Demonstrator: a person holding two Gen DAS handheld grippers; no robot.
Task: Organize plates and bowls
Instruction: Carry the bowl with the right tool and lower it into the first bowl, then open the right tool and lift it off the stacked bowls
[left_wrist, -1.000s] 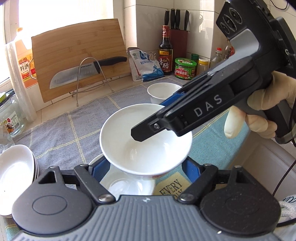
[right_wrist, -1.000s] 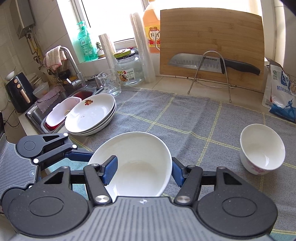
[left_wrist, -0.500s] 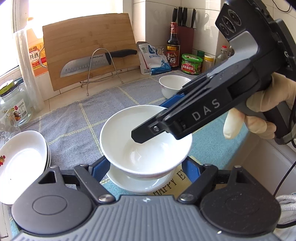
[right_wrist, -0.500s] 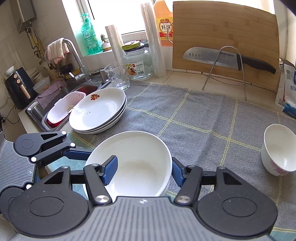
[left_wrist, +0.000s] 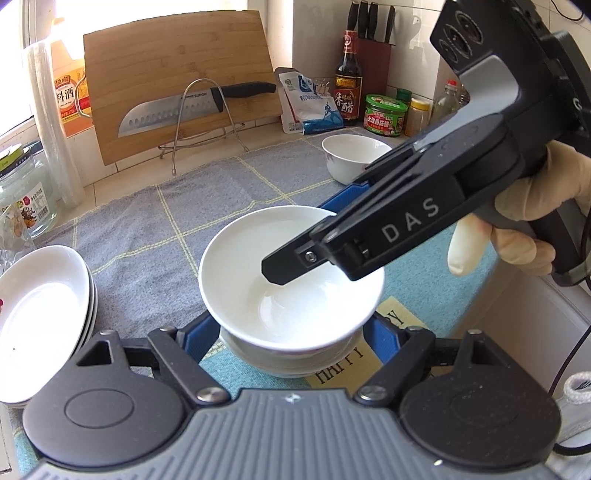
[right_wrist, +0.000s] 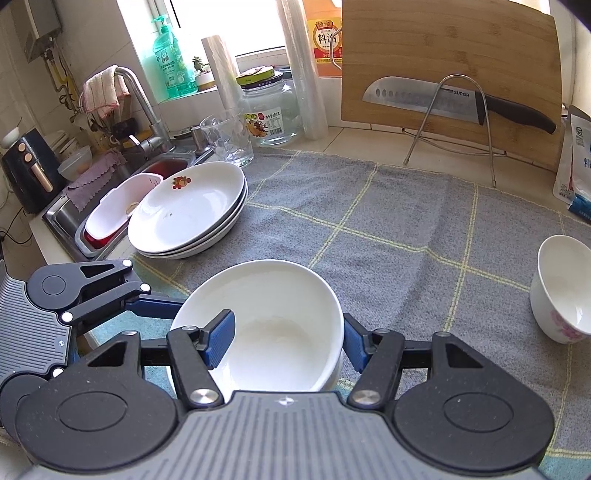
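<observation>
Nearest both cameras, a white bowl (right_wrist: 266, 325) hangs just above a second bowl (left_wrist: 288, 360) that sits on the counter's cloth (right_wrist: 388, 229). The right tongs (right_wrist: 284, 336) are clamped on the upper bowl's rim, one blue finger inside the wall and one outside. The left tongs (left_wrist: 291, 332) straddle the pair below the rim with their blue pads at either flank; whether they press on the lower bowl I cannot tell. The step in hand looks like nesting one bowl into the other, nearly done. The next move probably calls for easing the held bowl straight down until it seats level, then letting go of the rim without tipping it. Farther off, a stack of plates (right_wrist: 192, 214) rests beside the sink, and another small bowl (right_wrist: 565, 288) stands apart on the cloth, likely next for the nest.
</observation>
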